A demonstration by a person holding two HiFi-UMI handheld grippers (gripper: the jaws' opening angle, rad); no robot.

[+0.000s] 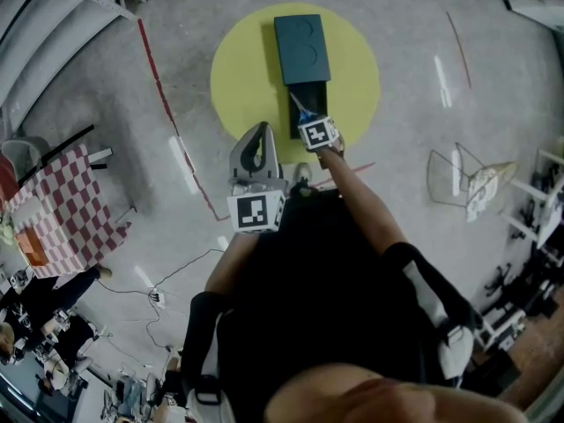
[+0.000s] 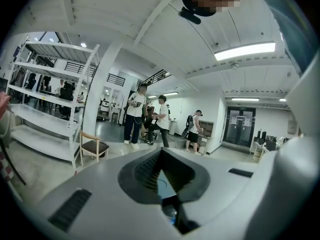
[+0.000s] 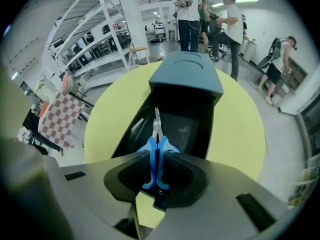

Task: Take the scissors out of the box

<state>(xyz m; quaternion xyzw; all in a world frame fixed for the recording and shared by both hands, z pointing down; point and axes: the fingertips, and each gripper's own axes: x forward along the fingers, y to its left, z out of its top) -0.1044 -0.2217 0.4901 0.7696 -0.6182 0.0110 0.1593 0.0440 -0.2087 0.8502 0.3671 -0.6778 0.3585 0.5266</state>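
Observation:
A dark teal box point(image 1: 301, 47) lies on a round yellow table point(image 1: 242, 82), its drawer pulled out toward me. My right gripper point(image 1: 306, 117) points steeply down into the drawer point(image 3: 187, 126). The scissors point(image 3: 157, 129) lie lengthwise, steel blades pointing into the drawer, and their blue handles sit between the jaws of the right gripper point(image 3: 156, 159), which presses on them from both sides. My left gripper point(image 1: 256, 148) hangs level in front of my body, short of the table edge. The left gripper point(image 2: 162, 156) has its tips together and holds nothing.
A table with a red-and-white checked cloth point(image 1: 62, 210) stands at the left, a wire frame point(image 1: 454, 179) at the right. Red tape lines point(image 1: 163, 95) cross the floor. White shelving point(image 2: 47, 109), a chair point(image 2: 92, 146) and standing people point(image 2: 145, 119) are beyond the table.

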